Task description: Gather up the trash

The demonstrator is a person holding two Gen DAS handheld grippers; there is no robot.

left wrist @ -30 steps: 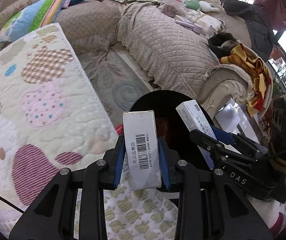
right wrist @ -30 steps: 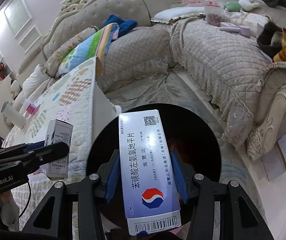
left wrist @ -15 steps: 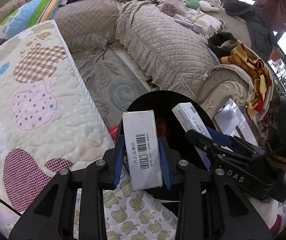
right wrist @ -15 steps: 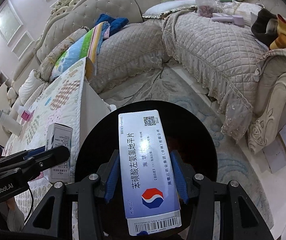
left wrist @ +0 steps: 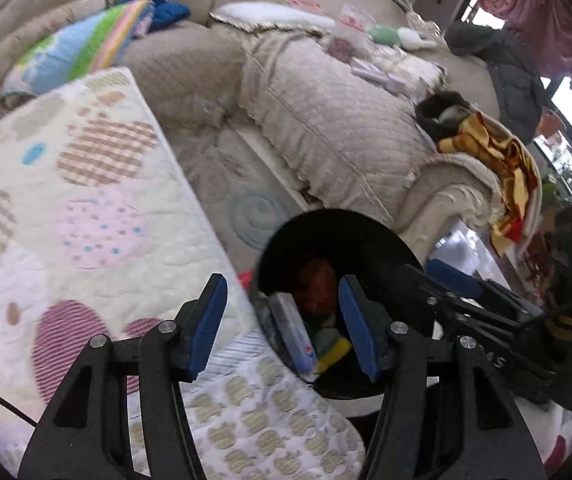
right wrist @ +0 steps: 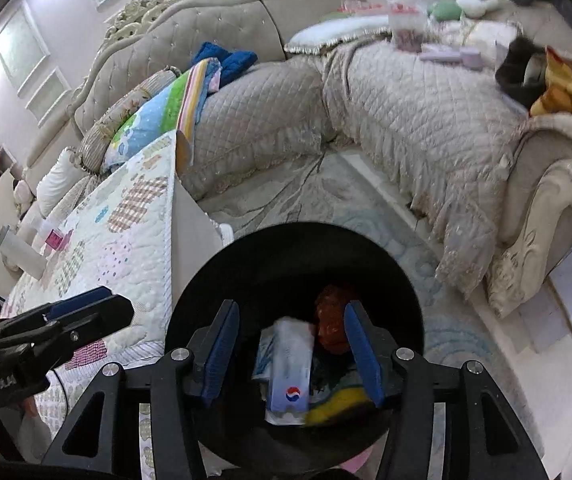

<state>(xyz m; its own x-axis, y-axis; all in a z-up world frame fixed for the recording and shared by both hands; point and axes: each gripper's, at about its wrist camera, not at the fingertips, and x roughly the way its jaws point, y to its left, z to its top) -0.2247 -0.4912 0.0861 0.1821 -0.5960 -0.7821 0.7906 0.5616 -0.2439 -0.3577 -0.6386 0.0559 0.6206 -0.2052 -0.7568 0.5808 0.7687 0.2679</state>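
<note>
A round black trash bin (left wrist: 342, 236) (right wrist: 298, 256) stands on the floor by the table's edge. Inside it lie a blue-and-white medicine box (right wrist: 292, 368) (left wrist: 292, 330), a red crumpled wrapper (right wrist: 332, 322) (left wrist: 318, 280) and a yellow piece (right wrist: 334, 404). My left gripper (left wrist: 283, 322) is open and empty above the bin's near rim. My right gripper (right wrist: 292, 354) is open and empty directly over the bin. The right gripper also shows in the left wrist view (left wrist: 466, 292), and the left gripper shows in the right wrist view (right wrist: 65, 320).
A quilted patchwork cloth (left wrist: 77, 216) (right wrist: 125, 240) covers the table on the left. A beige quilted sofa (left wrist: 326, 120) (right wrist: 406, 120) wraps around the back and right, strewn with pillows, clothes and small items. A patterned rug (right wrist: 458, 340) lies under the bin.
Both grippers have opened. The white barcode box left my left gripper and the blue-and-white box left my right; the blue-and-white one now lies in the bin.
</note>
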